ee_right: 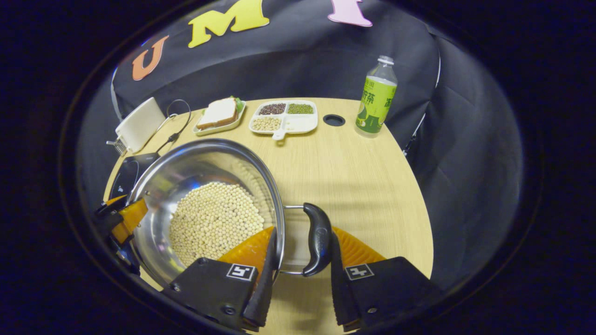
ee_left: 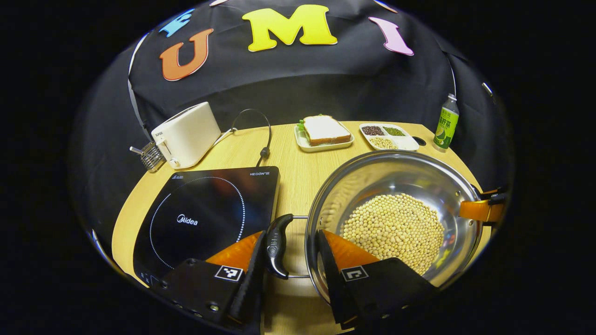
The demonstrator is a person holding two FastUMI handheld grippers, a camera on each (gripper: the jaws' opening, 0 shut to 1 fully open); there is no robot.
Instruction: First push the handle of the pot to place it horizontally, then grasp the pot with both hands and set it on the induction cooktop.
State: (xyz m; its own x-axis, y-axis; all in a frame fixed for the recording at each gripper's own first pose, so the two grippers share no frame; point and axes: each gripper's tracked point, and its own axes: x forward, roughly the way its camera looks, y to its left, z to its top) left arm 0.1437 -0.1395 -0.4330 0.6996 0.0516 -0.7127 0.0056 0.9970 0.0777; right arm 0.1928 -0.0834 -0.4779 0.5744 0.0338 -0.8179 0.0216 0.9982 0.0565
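A steel pot holding soybeans sits on the wooden table just right of the black induction cooktop. My left gripper straddles the pot's left side: one finger presses the black handle from outside, the other stands inside the pot wall. My right gripper holds the opposite side the same way, with the black handle and the pot rim between its fingers. Both handles lie level. Each gripper also appears across the pot: the right gripper and the left gripper.
At the back of the table stand a white toaster with its cord, a sandwich on a plate, a divided tray of beans and a green bottle. The table's right edge lies close to the right gripper.
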